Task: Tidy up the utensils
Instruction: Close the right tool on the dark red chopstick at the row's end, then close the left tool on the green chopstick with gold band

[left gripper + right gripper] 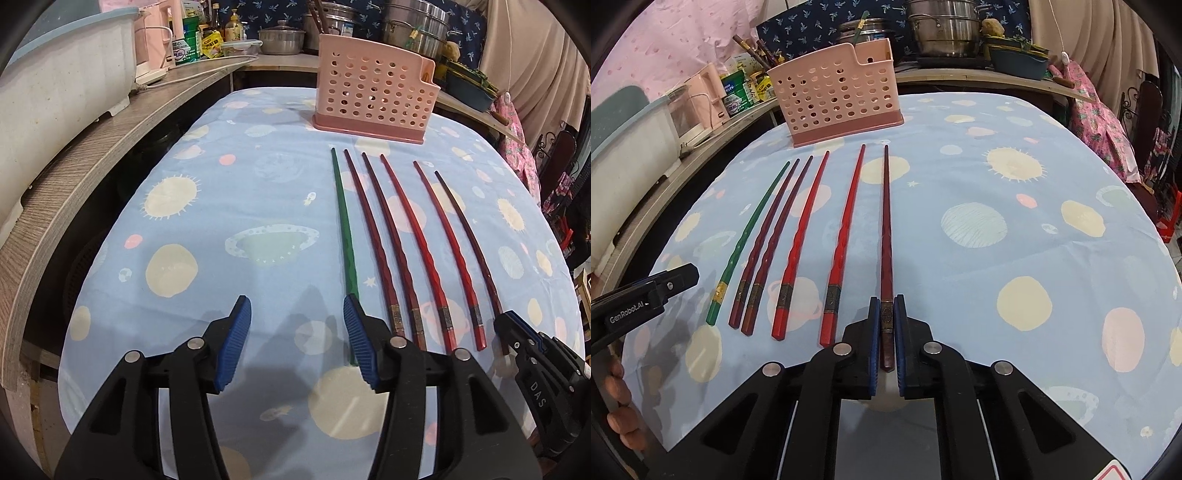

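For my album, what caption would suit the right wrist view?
Right gripper shut on the dark brown chopstick, five more lying beside it before a pink perforated utensil holder.

six chopsticks (805, 236), one pink holder (838, 96), two grippers (886, 325).

The right gripper (886, 317) has its blue pads closed against the thick end of a dark brown chopstick (886, 236), which seems to lie flat on the planet-print tablecloth (1015, 258). Left of it lie five more chopsticks, pointing toward the pink perforated holder (838, 92)
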{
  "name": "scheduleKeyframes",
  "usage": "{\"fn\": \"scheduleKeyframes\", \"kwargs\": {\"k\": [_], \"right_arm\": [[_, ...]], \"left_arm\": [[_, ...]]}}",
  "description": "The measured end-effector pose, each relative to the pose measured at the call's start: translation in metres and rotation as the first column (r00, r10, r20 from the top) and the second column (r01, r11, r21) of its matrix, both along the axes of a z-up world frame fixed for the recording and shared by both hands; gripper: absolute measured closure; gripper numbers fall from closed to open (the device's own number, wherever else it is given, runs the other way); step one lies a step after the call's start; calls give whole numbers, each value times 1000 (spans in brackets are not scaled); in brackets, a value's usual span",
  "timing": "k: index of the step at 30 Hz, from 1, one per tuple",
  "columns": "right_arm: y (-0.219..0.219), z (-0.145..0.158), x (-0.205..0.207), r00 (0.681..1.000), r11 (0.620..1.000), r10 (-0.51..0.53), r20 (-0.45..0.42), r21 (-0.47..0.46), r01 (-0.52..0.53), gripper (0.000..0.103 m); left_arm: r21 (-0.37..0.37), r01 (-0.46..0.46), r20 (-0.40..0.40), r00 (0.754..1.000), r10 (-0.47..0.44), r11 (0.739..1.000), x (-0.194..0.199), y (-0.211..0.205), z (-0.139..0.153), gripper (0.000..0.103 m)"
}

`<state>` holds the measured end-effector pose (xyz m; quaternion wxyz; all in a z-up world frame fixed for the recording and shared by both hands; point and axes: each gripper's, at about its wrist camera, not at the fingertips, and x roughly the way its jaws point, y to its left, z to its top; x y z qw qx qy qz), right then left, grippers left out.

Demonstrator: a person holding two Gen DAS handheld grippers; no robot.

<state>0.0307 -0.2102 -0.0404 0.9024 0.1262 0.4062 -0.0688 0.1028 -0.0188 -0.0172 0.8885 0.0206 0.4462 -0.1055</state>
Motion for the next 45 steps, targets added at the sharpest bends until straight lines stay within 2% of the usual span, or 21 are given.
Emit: {"fn": "scheduleKeyframes", "kwargs": {"k": [11,21,28,37,39,41,45], "right_arm": [[-4,-1,-10,1000,1000,1,12,-2,-1,96],[-5,-1,-11,1000,1000,3,13,-2,-3,96],[-5,-1,-11,1000,1000,3,13,-2,-3,96],[-5,-1,-11,1000,1000,3,14,-1,-3,96],[-5,-1,-11,1000,1000,3,14,-2,-3,96],[-5,-1,-11,1000,1000,3,14,-1,-3,96],[-5,-1,-11,1000,1000,6,13,-2,-6,96]], "left_arm": [[-3,40,-20,999,-40,999,-6,-15,-6,50],[11,36,-51,998,-35,999,-4,-20,-18,51],[26,33,-43,999,-32,999,-4,-22,-20,51],[19,32,-56,998,-31,999,-3,-20,-18,79],[18,34,-59,998,-33,999,-3,-19,-18,90],[15,36,-63,997,-35,999,-3,-19,-18,95],[1,40,-75,996,-40,999,-2,-17,-17,95]]}}
